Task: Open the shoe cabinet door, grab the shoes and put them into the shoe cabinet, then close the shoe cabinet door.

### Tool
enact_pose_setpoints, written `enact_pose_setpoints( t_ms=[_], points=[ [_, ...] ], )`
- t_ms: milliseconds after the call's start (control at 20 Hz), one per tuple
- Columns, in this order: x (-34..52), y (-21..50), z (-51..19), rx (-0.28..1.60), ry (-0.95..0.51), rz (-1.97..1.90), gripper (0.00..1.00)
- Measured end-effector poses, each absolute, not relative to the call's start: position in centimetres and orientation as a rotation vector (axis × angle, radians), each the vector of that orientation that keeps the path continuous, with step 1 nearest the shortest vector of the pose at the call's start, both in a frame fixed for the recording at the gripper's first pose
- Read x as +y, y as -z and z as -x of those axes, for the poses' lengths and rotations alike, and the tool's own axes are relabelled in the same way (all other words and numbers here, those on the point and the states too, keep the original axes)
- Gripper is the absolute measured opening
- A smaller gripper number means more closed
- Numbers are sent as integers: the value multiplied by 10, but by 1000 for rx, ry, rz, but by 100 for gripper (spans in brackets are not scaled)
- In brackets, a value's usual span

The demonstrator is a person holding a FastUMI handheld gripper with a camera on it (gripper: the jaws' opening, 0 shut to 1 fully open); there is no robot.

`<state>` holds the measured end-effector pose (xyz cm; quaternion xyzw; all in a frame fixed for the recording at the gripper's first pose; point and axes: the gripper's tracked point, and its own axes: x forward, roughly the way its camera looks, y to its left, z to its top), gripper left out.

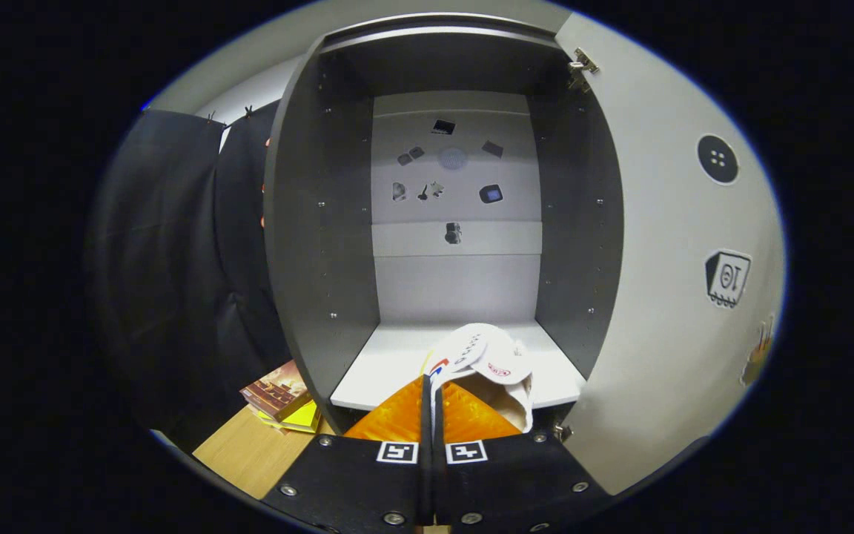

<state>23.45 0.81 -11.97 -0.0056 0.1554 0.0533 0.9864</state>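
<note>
My gripper (pixel 431 404) pinches a white cloth shoe (pixel 488 363) at the matt shoe cabinet (pixel 323 222); beside the cabinet lie glossy books (pixel 279 393) on pale wood floor (pixel 249 452).

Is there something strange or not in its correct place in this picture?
Nothing looks damaged or spilled. The cabinet door stands open, and the tongs are shut on a white shoe, held at the front edge of the bottom shelf. Some books lie stacked beside the cabinet.
</note>
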Motion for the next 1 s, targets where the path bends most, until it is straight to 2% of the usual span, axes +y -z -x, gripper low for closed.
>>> enact_pose_setpoints(
  t_ms=[500,1000],
  points=[
    [15,161,-357,366,-150,13,0],
    [25,198,-386,417,-153,66,0]
  ],
)
